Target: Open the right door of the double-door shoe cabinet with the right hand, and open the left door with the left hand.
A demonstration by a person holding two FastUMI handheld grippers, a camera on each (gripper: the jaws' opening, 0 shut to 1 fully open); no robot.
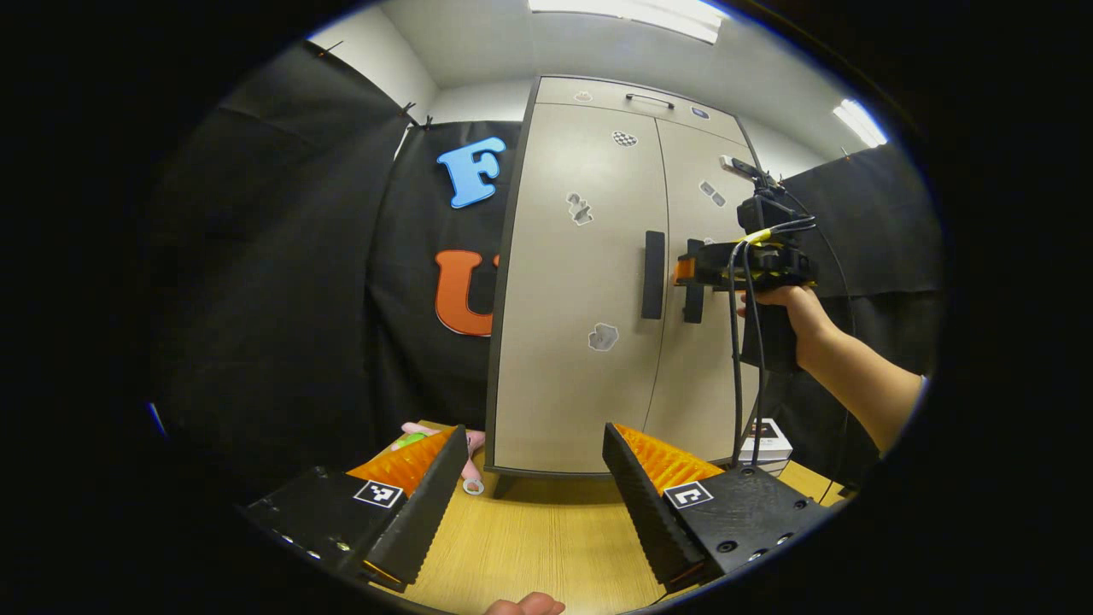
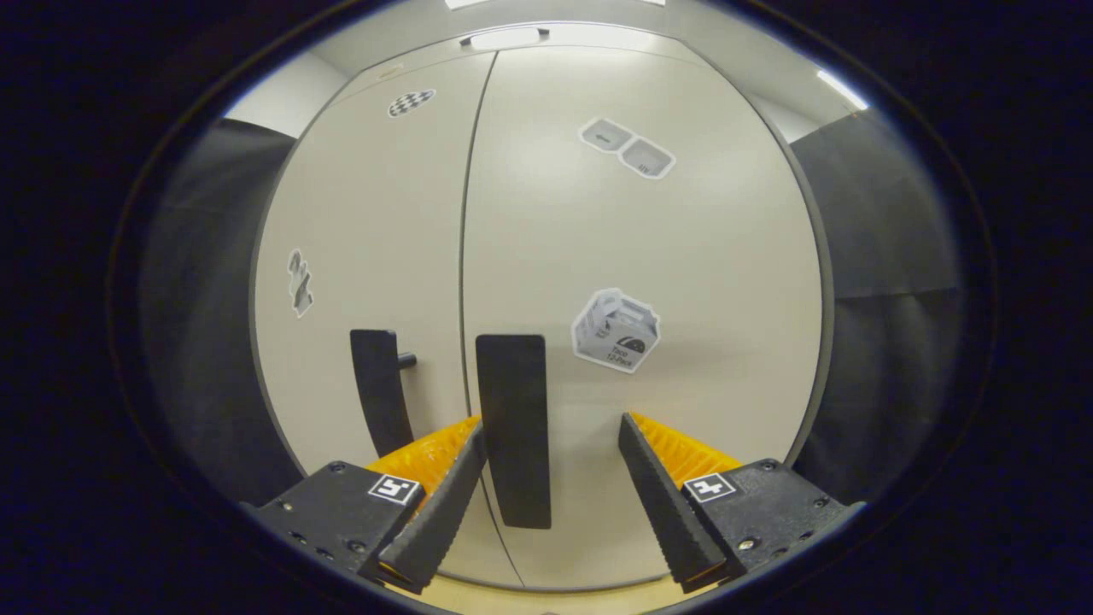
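R gripper (image 2: 546, 444) open astride upright, prob. untouched handle (image 2: 512, 427).

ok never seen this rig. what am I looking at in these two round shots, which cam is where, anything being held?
No robot arm here: a person holds a two-finger gripper in each hand, and a fisheye camera rides on each one.

The left gripper view looks from farther back. The left gripper is open, hovering over a wooden table. Ahead stands the shoe cabinet, both doors closed. You also see the person's hand holding the right gripper at the right door handle.

The right gripper view is close up: its open fingers sit either side of the right door handle, not yet closed on it. The left door handle is untouched.

A pink toy and small boxes lie beside the cabinet. Nothing is held.
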